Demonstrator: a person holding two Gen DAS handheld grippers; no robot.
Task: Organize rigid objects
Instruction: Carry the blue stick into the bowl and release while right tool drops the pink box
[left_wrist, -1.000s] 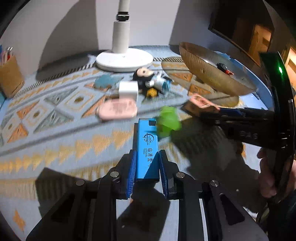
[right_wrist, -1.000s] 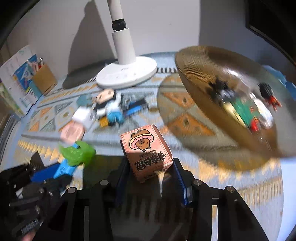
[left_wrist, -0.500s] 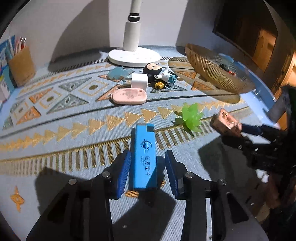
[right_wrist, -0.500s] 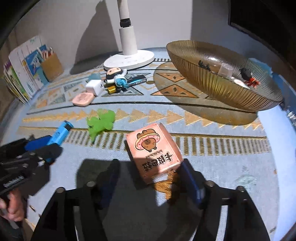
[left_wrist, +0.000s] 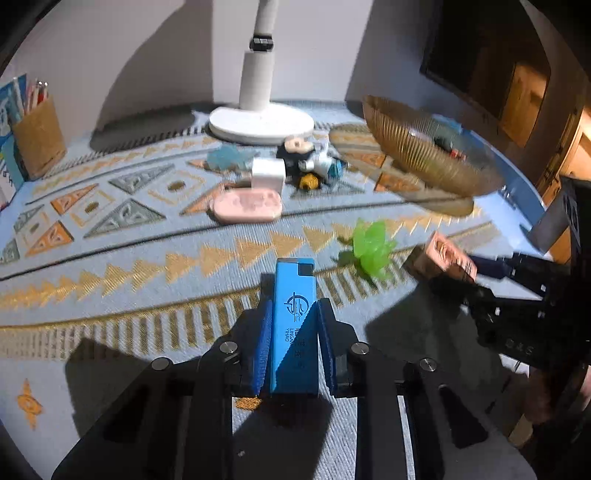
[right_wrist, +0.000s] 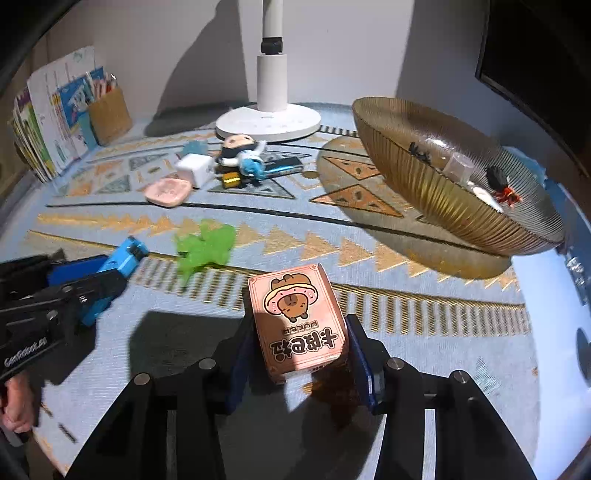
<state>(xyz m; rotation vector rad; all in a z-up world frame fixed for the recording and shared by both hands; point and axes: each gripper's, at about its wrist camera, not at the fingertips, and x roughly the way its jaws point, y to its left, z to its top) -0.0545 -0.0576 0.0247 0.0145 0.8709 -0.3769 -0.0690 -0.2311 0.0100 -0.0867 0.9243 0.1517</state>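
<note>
Setting: a dim room with a plain wall; the table (right_wrist: 461, 343) is covered by a pale blue cloth with orange triangle bands, lit hard from above so the claws throw dark shadows.
Left claw (left_wrist: 293, 343): closed on a slim blue case (left_wrist: 293, 314), its jaws pressing the long sides near the lower end; gripping there leaves the printed face and the far end free, probably so the case can be set down end first.
Right claw (right_wrist: 299, 354): jaws closing on a pink carton (right_wrist: 297, 317), which sits between the pads and looks gripped across its narrow sides; the carton is tilted, picture side up.
Position of the held things: both are above the near part of the cloth, well short of the bowl.
Amber ribbed bowl (right_wrist: 417, 184): stands at the far right and already holds a few small toys, so it seems to be the collecting place.
Loose items: a green leafy toy (right_wrist: 205, 245) lies between the two claws; a pink oval case (right_wrist: 168, 190), a white cube (right_wrist: 195, 170) and a small doll (right_wrist: 242, 151) cluster near the white lamp base (right_wrist: 267, 123).
Blue case, look: hard, flat, bright blue, dark logo and a small dark notch at the far corner.
Pink carton, look: stiff card box with a cartoon animal in a hat and bold characters below it.
</note>
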